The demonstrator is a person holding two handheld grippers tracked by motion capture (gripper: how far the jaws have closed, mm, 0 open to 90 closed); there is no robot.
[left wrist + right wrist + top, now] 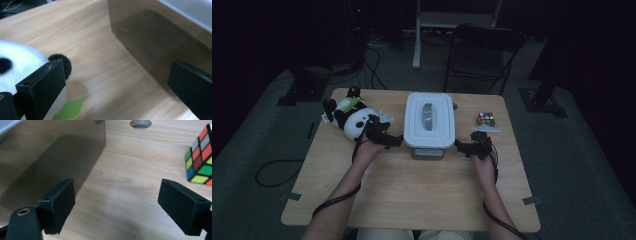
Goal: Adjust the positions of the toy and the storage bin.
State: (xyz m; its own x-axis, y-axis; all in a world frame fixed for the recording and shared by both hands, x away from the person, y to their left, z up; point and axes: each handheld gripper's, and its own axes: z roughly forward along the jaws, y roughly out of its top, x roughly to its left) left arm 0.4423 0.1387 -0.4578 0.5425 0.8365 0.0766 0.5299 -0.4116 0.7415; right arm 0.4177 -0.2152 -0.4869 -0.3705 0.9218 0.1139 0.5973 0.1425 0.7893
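A white lid (429, 119) tops a smoky grey see-through box (152, 47). The panda (351, 118) beside it is black and white with a green leaf (71, 110). The cube (201, 157) shows red, orange, green, yellow, blue and white squares on black. The table (422, 185) is pale wood grain. Both grippers' jaws are matte black.

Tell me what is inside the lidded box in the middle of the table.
The box has its white lid on. Through its tinted side the part in view looks empty, with only the wooden table visible beneath; the rest stays covered by the lid.
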